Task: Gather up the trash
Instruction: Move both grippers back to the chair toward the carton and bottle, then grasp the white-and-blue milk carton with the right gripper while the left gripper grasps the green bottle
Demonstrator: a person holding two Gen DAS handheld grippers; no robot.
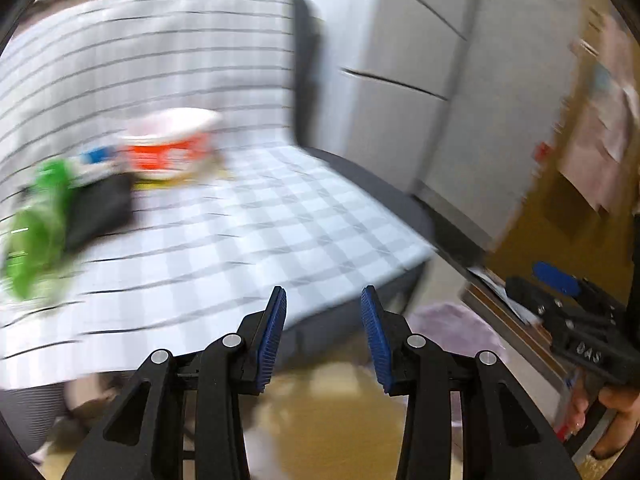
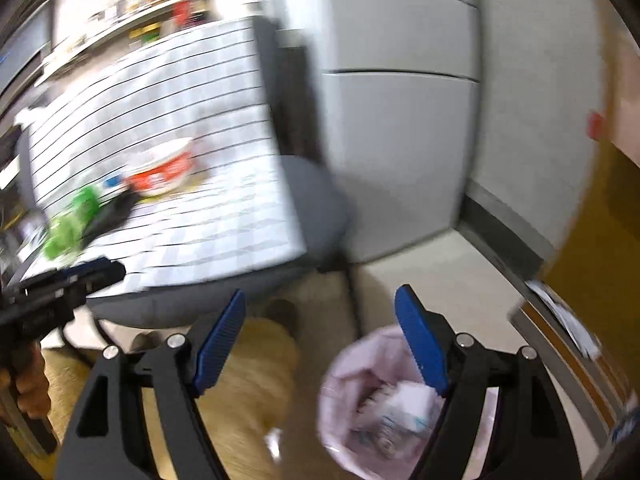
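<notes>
On a seat draped in a checked cloth (image 1: 260, 220) lie a red and white paper bowl (image 1: 172, 144), a green wrapper (image 1: 36, 232) and a flat black item (image 1: 100, 208), all blurred. My left gripper (image 1: 323, 300) hovers over the seat's near corner, open with nothing between its blue pads. The right gripper (image 1: 536, 284) shows at the right edge. In the right wrist view my right gripper (image 2: 322, 300) is open and empty over the floor, beside a bin with a pink liner (image 2: 360, 364) holding crumpled trash. The bowl (image 2: 160, 172), green wrapper (image 2: 72, 216) and left gripper (image 2: 100, 272) appear at the left.
Grey cabinet doors (image 2: 400, 120) stand behind the seat, and a brown panel (image 1: 560, 220) runs along the right. A person's tan trouser leg (image 2: 256, 360) is below the right gripper. Cluttered shelves (image 2: 140, 4) sit at the back.
</notes>
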